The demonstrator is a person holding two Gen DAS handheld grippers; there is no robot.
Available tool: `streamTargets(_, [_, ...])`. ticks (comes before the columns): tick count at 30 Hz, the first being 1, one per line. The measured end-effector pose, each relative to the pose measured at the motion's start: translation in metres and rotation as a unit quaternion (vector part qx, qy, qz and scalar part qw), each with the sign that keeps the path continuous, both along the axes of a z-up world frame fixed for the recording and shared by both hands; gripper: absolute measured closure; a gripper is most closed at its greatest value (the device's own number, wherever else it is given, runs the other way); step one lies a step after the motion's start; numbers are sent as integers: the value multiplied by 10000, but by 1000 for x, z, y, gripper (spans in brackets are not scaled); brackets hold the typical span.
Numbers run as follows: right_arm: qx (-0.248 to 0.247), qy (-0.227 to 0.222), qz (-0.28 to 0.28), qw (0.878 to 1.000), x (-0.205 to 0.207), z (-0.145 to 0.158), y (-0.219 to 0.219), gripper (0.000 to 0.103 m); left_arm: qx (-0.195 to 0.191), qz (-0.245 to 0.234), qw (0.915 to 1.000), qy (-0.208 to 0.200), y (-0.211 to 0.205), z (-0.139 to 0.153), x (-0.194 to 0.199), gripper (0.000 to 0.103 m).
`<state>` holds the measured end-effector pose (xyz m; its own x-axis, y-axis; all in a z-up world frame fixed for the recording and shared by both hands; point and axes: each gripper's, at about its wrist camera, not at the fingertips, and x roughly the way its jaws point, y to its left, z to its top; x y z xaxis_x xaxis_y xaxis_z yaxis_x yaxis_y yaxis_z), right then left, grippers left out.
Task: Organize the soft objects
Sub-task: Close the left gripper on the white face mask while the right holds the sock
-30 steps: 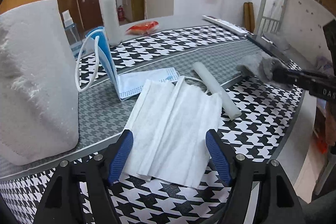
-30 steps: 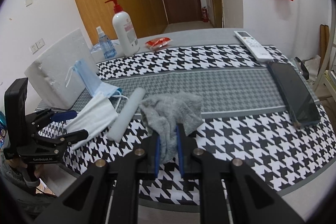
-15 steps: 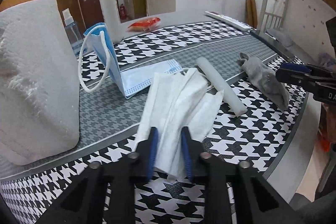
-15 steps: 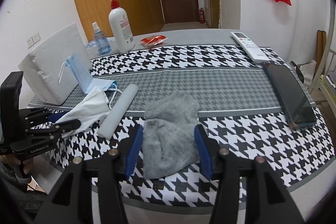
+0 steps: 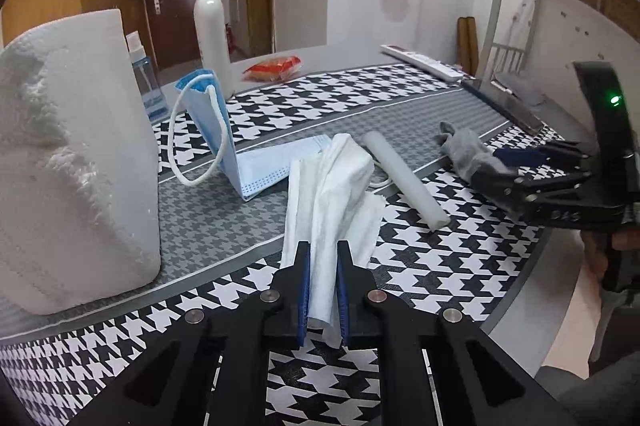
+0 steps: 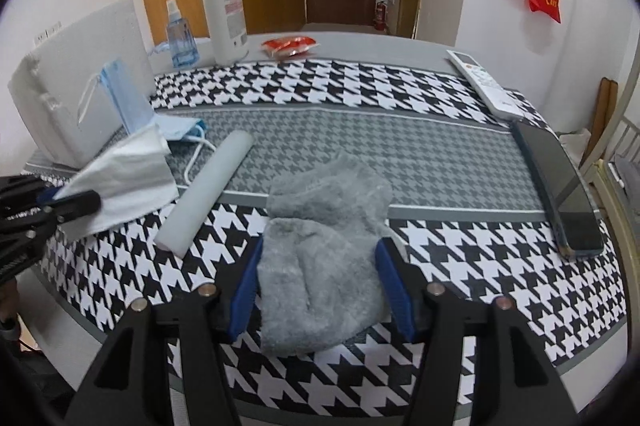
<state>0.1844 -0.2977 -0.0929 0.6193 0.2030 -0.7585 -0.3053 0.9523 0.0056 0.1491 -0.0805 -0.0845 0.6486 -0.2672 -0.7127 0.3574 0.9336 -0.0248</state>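
Observation:
My left gripper (image 5: 322, 276) is shut on a white face mask (image 5: 332, 194) and lifts it off the houndstooth tablecloth (image 5: 420, 262); the mask also shows in the right wrist view (image 6: 124, 178). My right gripper (image 6: 320, 278) is open, its fingers on either side of a grey fuzzy sock (image 6: 324, 246) that lies flat on the cloth. The sock shows at the right in the left wrist view (image 5: 466, 150). A blue face mask (image 5: 224, 142) leans against the white foam block (image 5: 68, 154).
A white foam cylinder (image 6: 208, 194) lies between mask and sock. A lotion pump bottle (image 6: 224, 14), small spray bottle (image 6: 180, 38), red packet (image 6: 290, 45), remote (image 6: 484, 82) and phone (image 6: 560, 186) sit on the table. The table edge is close in front.
My left gripper closed on the white mask and raised it, bunching it. My right gripper let go of the grey sock, which now lies flat between its open fingers.

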Motion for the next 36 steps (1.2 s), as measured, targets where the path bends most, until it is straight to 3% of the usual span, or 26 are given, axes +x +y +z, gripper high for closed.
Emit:
streamTargets(6, [-152, -14, -61, 9999, 3, -3, 4, 46, -49, -34, 10000, -34, 0, 1, 0, 90])
streamTargets(9, [-179, -24, -145, 9997, 4, -2, 2, 59, -78, -58, 9999, -50, 1, 2, -3, 90])
streamTargets(11, [-208, -39, -140, 9997, 4, -1, 1, 82, -97, -69, 9999, -60, 2, 2, -4, 90])
streamTargets(18, [266, -3, -229, 9994, 2, 1, -11, 85, -157, -10, 9997, -206, 5, 11, -9, 90])
streamTargets(23, [531, -248, -192, 9981, -8, 20, -11, 85, -195, 26, 9992, -350, 8, 20, -14, 90])
streamTargets(28, [611, -471, -38, 9970, -19, 35, -2, 85, -271, 70, 9985, -475, 10, 28, -18, 90])
streamTargets(30, [648, -553, 18, 9964, -21, 40, 1, 85, -313, 8, 9984, -460, 10, 28, -19, 100])
streamTargets(36, [600, -589, 56, 9964, -25, 44, 4, 85, -141, 62, 9994, -321, 5, 18, -13, 100])
